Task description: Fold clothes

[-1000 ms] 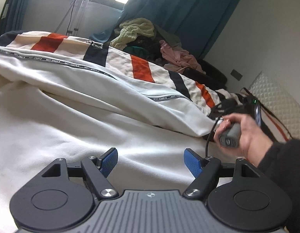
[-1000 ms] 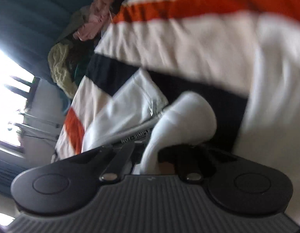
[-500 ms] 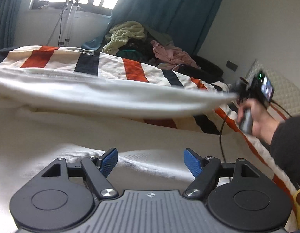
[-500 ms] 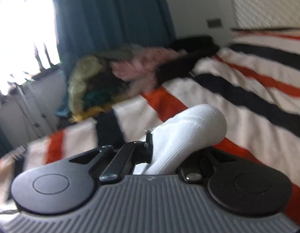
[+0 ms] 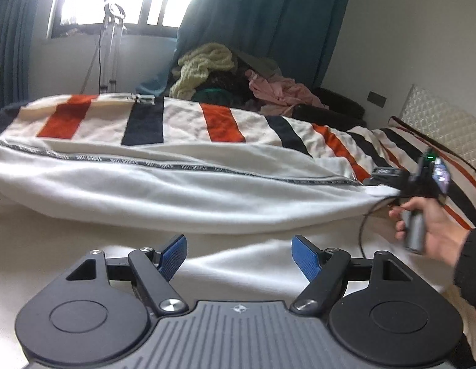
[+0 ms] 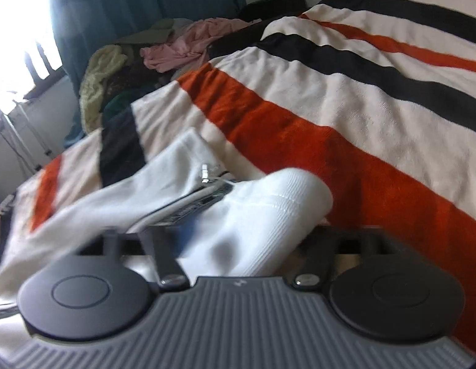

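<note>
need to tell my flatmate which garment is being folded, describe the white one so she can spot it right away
Start at the bed with the cream, orange and black striped blanket. Stretched along its near side is a long white knit garment, one end pinched in the right gripper. Unlike the heap of yellow, pink and dark clothes by the curtain, it is plain white with a grey lettered tape running along it.

the left gripper has a ribbed grey housing with a small star mark, two round black discs, black link arms on silver screws, and blue textured fingers. the right gripper has the same grey ribs, black discs and silver screws. the right hand comes from a dark sleeve, and a thin black cable loops beside it.
</note>
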`<state>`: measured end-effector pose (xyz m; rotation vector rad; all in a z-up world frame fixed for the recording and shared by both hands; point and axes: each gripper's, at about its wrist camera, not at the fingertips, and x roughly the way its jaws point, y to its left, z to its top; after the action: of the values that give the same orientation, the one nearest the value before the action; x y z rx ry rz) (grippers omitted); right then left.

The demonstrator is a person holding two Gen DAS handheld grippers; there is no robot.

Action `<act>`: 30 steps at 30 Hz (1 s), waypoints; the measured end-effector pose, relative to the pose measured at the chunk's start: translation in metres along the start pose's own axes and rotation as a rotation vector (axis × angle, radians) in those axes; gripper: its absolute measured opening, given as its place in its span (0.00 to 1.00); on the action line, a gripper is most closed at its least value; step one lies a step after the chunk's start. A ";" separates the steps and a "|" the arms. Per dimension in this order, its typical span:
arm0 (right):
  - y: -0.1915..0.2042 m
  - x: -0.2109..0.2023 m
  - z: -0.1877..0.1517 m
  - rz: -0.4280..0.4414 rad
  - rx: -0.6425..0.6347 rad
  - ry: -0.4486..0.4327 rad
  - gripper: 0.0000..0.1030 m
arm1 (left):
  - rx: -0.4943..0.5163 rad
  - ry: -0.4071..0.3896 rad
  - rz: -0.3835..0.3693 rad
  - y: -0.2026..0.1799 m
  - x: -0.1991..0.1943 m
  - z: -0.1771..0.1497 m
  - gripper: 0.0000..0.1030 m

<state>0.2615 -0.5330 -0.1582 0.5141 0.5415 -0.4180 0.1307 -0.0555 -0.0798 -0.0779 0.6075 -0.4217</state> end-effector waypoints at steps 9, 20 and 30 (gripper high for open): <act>0.025 -0.134 -0.033 0.113 -0.117 -0.081 0.83 | -0.001 -0.058 0.014 0.004 -0.038 0.001 0.75; 0.010 -0.174 -0.048 0.274 0.157 0.015 0.76 | -0.346 -0.005 0.128 0.106 -0.053 0.029 0.75; -0.016 -0.068 -0.050 0.194 0.367 0.118 0.61 | -0.816 -0.026 0.202 0.259 -0.001 0.044 0.71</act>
<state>0.1819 -0.5016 -0.1611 0.9405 0.5244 -0.3032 0.2482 0.1788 -0.0928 -0.7918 0.7234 0.0446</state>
